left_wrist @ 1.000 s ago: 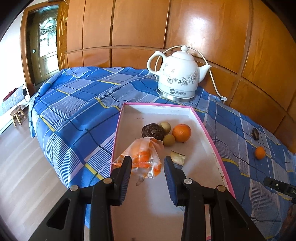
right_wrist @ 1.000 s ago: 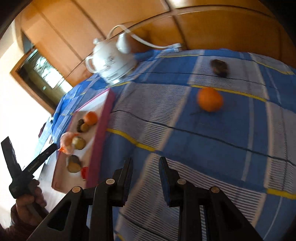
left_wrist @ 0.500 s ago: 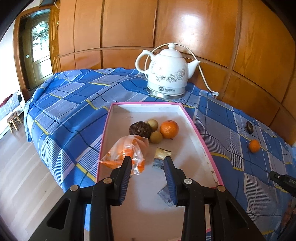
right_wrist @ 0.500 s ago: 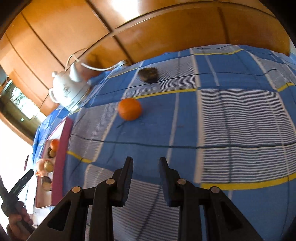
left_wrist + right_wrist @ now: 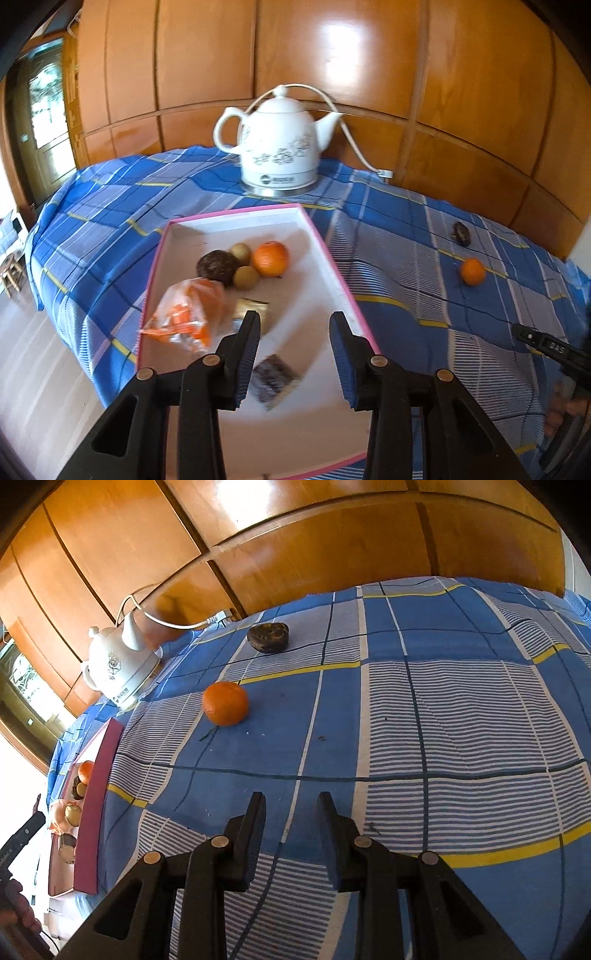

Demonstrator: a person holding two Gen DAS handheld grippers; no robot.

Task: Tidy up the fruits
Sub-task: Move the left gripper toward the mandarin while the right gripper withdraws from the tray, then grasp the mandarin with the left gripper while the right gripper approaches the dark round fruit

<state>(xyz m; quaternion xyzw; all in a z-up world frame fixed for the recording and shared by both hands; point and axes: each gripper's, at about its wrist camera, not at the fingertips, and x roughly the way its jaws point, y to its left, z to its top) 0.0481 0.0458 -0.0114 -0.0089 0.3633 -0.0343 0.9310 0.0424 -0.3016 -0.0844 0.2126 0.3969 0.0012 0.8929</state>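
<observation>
A pink-rimmed white tray on the blue checked cloth holds an orange, a dark round fruit, two small brown fruits, a bag of orange pieces and two wrappers. My left gripper is open and empty above the tray's near half. On the cloth to the right lie a loose orange and a dark fruit. My right gripper is open and empty, well short of the loose orange. The tray also shows in the right wrist view.
A white ceramic kettle with its cord stands behind the tray against the wooden wall panels. The table's left edge drops to a wooden floor. The other gripper's tip shows at the right edge.
My left gripper has drawn back and swung right, so the tray sits further left in its view. My right gripper has turned right, bringing the loose orange and dark fruit nearer.
</observation>
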